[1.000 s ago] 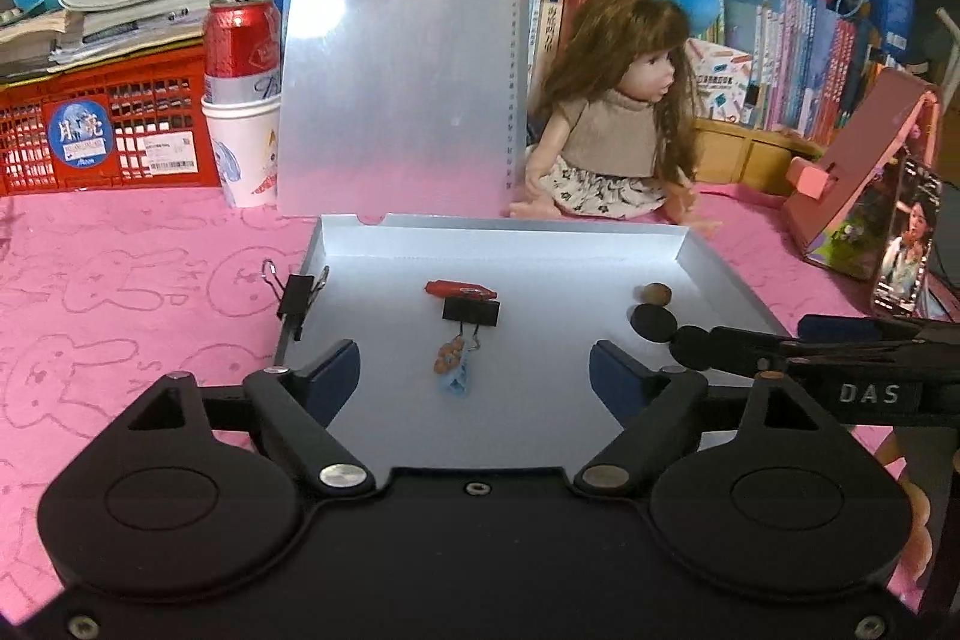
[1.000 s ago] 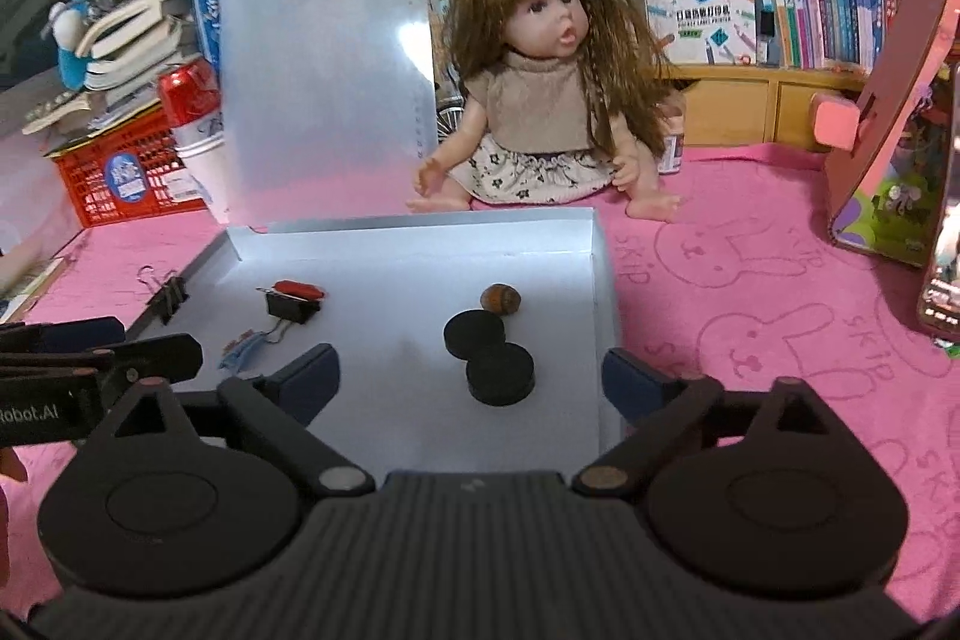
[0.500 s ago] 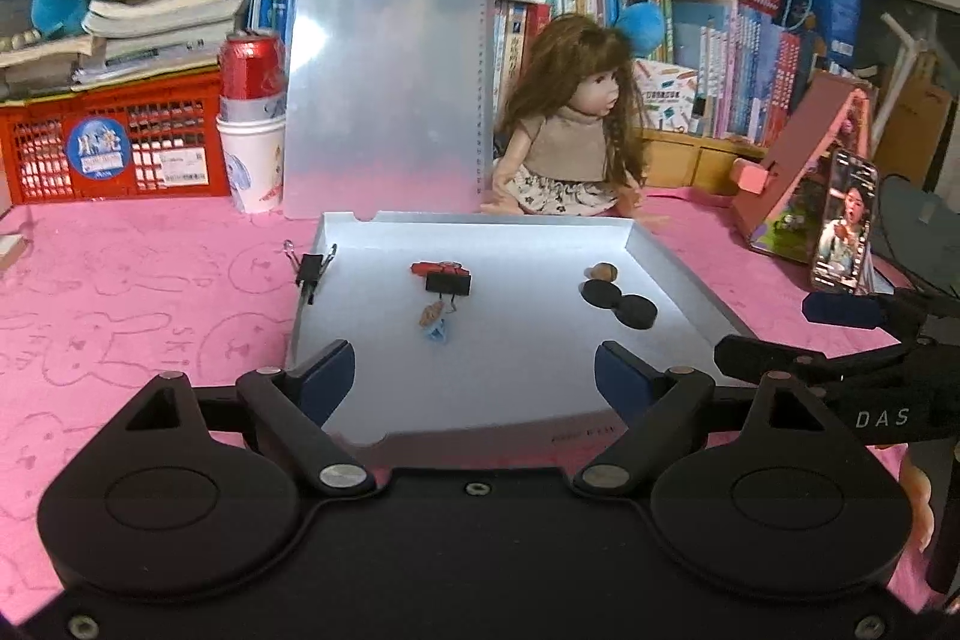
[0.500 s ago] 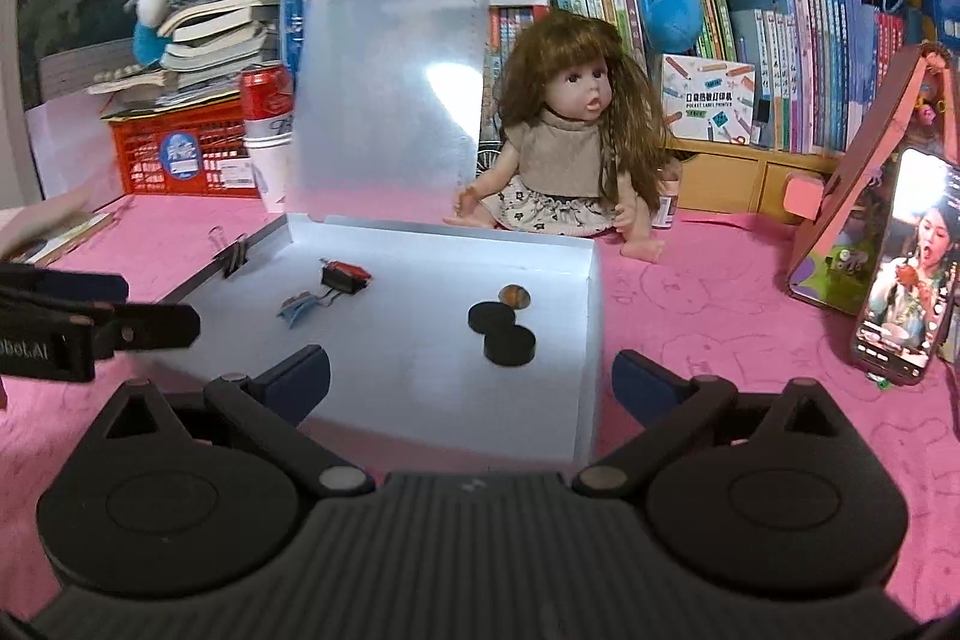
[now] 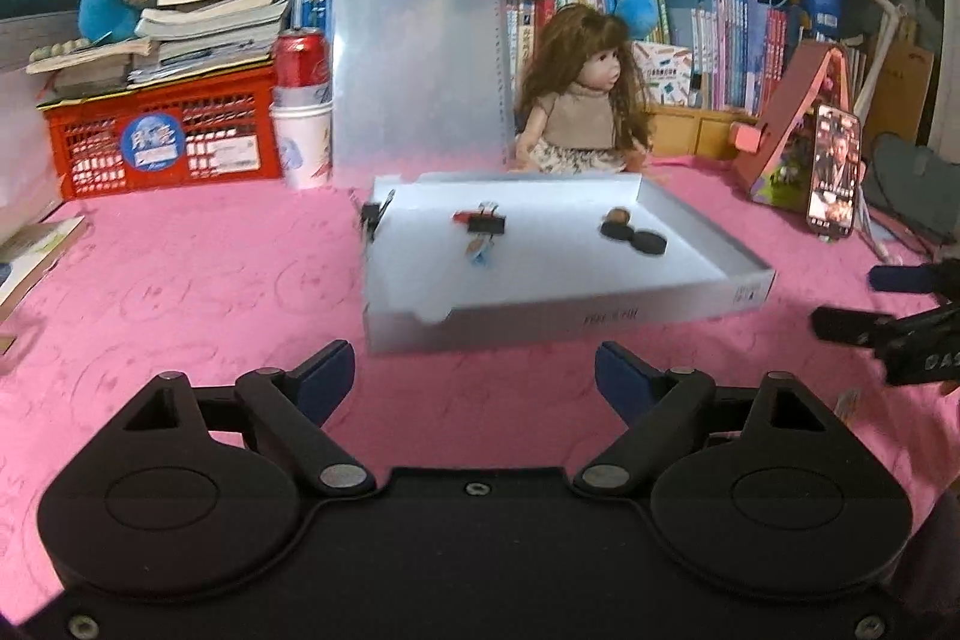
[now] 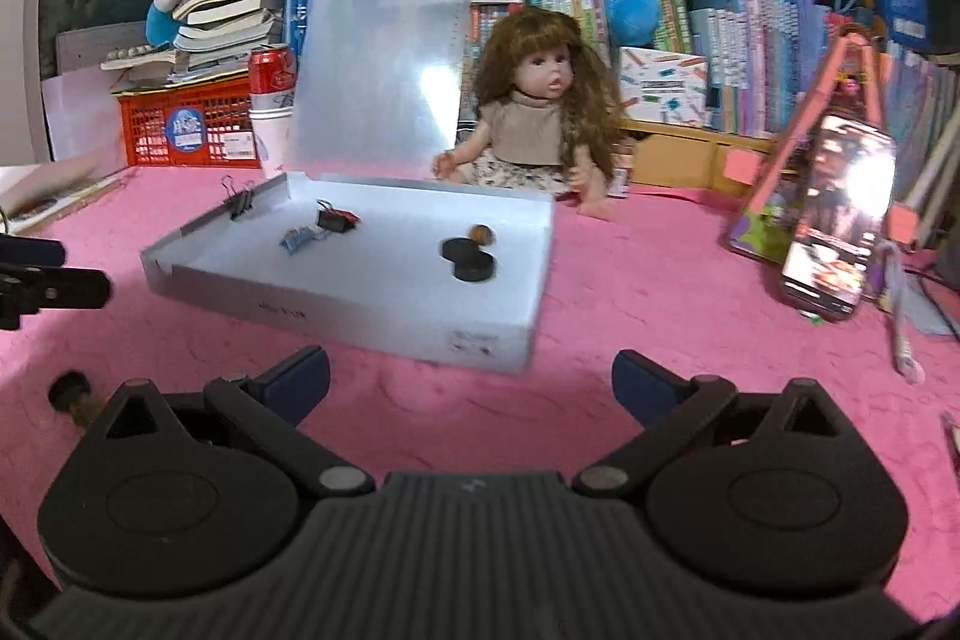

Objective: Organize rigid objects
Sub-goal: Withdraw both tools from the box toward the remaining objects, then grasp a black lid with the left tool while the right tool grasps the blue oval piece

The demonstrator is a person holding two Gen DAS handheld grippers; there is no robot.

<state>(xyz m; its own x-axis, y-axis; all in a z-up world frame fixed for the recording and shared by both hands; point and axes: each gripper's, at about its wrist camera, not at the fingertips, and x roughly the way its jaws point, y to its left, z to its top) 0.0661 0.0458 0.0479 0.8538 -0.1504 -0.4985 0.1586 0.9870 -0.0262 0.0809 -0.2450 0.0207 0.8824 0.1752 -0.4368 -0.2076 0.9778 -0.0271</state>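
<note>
Your left tool (image 5: 474,379) and right tool (image 6: 471,382) gape wide, empty, over the pink worktop (image 5: 180,280) near the tray (image 5: 600,319).

A tray (image 5: 660,313) was set on the desk (image 5: 180,280). In it, two discs (image 5: 636,238) lay to the right, a nut (image 5: 617,217) just behind them, and a binder clip (image 5: 486,223) near the middle. Another binder clip (image 5: 372,214) was clamped on its left wall. Behind the tray, a clipboard (image 5: 420,64) was stood upright, with a doll (image 5: 585,100) seated to its right.
</note>
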